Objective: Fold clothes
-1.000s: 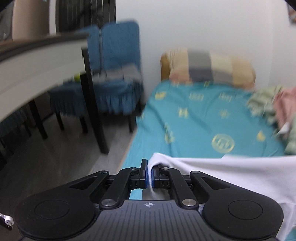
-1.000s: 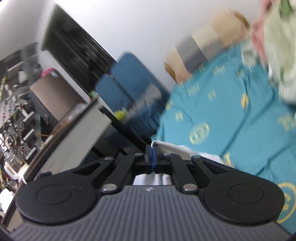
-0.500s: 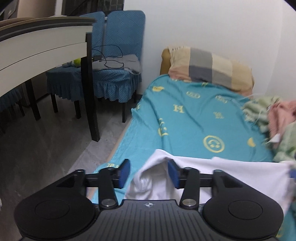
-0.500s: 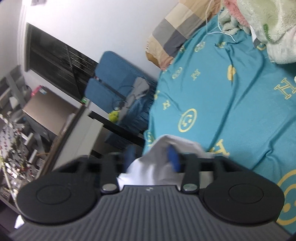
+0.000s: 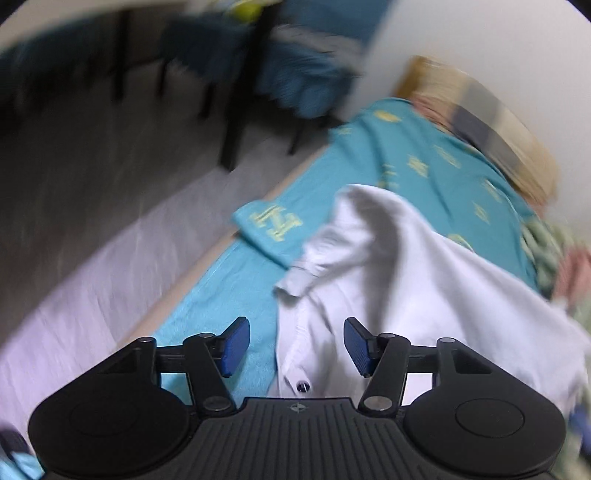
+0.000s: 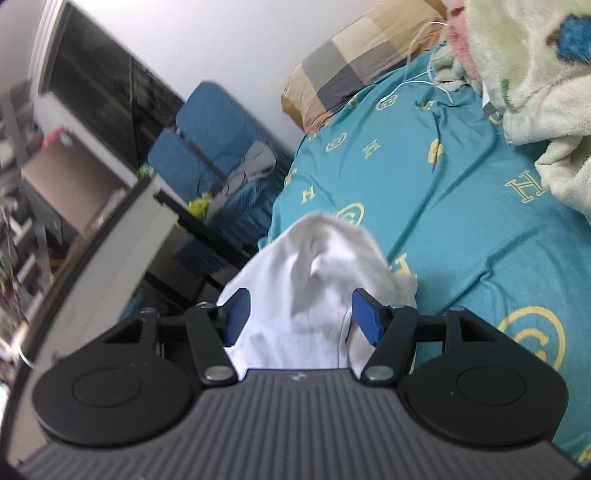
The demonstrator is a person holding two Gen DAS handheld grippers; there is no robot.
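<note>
1. On the bed (image 5: 424, 177), over its teal sheet (image 6: 461, 229) with yellow letter prints, a white shirt (image 5: 406, 266) lies spread near the mattress edge.
2. From the left wrist view, the shirt fills the frame from centre toward 3 o'clock; a cuffed sleeve (image 5: 306, 273) points toward 9 o'clock, and one dark button (image 5: 303, 386) shows at 6 o'clock just above the gripper body.
3. Left gripper (image 5: 295, 345): released, blue pads (image 5: 236, 341) standing apart. The shirt's buttoned edge lies between them without either pad pressing on it.
4. Right gripper (image 6: 301, 315): also released, jaws wide. A bunched peak of the shirt (image 6: 317, 280) rises between the pads (image 6: 365, 314) toward 12 o'clock; cloth lies close against both pads, but neither pinches it.
5. A folded corner of sheet (image 5: 273, 229) lies at 10 o'clock from the sleeve, at the bed's edge.
6. At 1 o'clock in both views a checked pillow (image 6: 354, 62) rests at the head of the bed against the wall.
7. A pale green blanket (image 6: 535, 74) is heaped at 2 o'clock in the right view, with pink cloth (image 6: 458, 33) beside it.
8. Blue chairs (image 6: 207, 147) stand at 10 o'clock off the bed, beside a dark-legged table (image 6: 110, 251).
9. Grey floor (image 5: 92, 229) fills the left view's 9 o'clock side; that view is motion-blurred.
</note>
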